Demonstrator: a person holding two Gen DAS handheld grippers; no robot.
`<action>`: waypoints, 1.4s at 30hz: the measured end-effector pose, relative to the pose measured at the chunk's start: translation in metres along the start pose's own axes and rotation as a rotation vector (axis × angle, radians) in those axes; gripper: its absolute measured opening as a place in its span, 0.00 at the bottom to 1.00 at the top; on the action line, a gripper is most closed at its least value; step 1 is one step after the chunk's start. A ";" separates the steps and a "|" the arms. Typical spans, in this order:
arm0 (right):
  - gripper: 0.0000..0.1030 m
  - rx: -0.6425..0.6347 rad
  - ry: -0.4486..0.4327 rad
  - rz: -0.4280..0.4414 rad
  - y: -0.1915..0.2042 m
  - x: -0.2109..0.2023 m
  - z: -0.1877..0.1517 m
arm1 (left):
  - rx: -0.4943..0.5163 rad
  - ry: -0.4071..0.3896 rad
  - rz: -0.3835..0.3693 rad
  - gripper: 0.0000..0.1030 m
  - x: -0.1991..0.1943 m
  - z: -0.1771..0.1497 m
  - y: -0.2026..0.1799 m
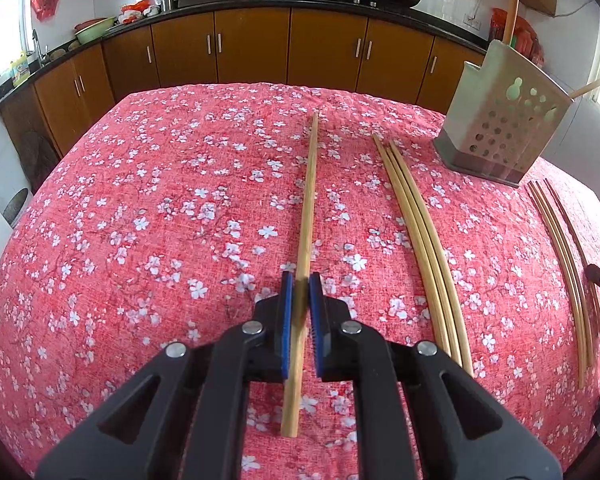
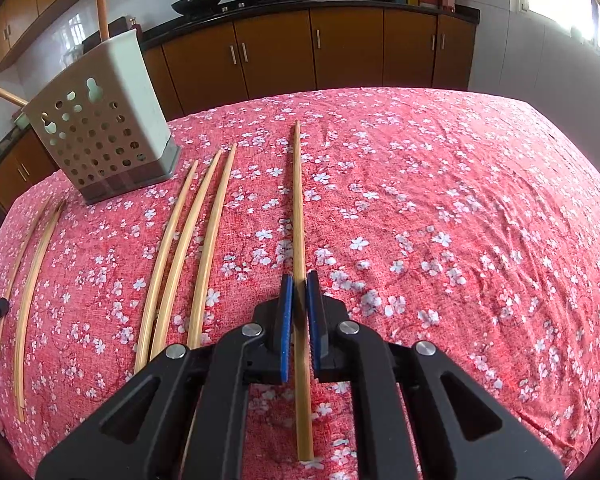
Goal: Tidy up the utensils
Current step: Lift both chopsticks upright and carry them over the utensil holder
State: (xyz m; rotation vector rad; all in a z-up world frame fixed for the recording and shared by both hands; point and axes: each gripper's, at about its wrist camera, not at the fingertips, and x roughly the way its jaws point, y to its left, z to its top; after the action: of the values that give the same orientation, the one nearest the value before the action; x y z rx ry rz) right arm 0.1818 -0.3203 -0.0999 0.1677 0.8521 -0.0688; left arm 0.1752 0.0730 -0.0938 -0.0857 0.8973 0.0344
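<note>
The left gripper [image 1: 301,280], a black two-finger tool with blue pads, is clenched on a long pale bamboo chopstick [image 1: 309,200] near its thick end; the stick runs from between the pads away over the red cloth printed with white blossoms [image 1: 160,200] that covers the table, its thin tip pointing to the far kitchen cabinets. The right gripper [image 2: 300,280] of the same make is clenched on a second bamboo chopstick [image 2: 298,200] in much the same way. Between the two held sticks, three loose bamboo chopsticks [image 1: 412,216] lie side by side on the cloth, seen to the right in the left wrist view and to the left in the right wrist view. The grey perforated plastic utensil holder [image 1: 496,128] stands upright at the far edge of the cloth beyond that group, with two wooden handles already sticking out of its top. Whether the held sticks are clear of the cloth or only resting on it I cannot tell. The step in hand looks like the pick-up: both grips are made, neither stick is yet at the holder. The next move likely calls for raising each stick, tipping it towards upright, carrying it over the holder's open top and lowering it in without knocking the holder or the handles in it
</note>
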 end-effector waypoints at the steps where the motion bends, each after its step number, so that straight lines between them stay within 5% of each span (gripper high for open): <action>1: 0.08 0.000 0.000 -0.001 0.000 0.000 0.000 | 0.000 0.000 0.000 0.11 0.000 0.000 0.000; 19: 0.08 0.009 -0.013 0.030 -0.003 -0.015 -0.009 | 0.044 0.004 0.010 0.08 -0.008 -0.006 -0.003; 37: 0.07 0.047 -0.315 0.093 -0.008 -0.110 0.028 | 0.030 -0.363 -0.064 0.07 -0.121 0.043 -0.011; 42: 0.07 0.035 -0.361 0.094 -0.004 -0.119 0.037 | 0.034 -0.410 -0.069 0.07 -0.134 0.056 -0.016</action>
State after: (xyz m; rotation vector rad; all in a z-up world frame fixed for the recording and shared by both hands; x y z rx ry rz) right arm 0.1301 -0.3311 0.0131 0.2203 0.4829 -0.0249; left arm 0.1363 0.0625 0.0461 -0.0745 0.4849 -0.0267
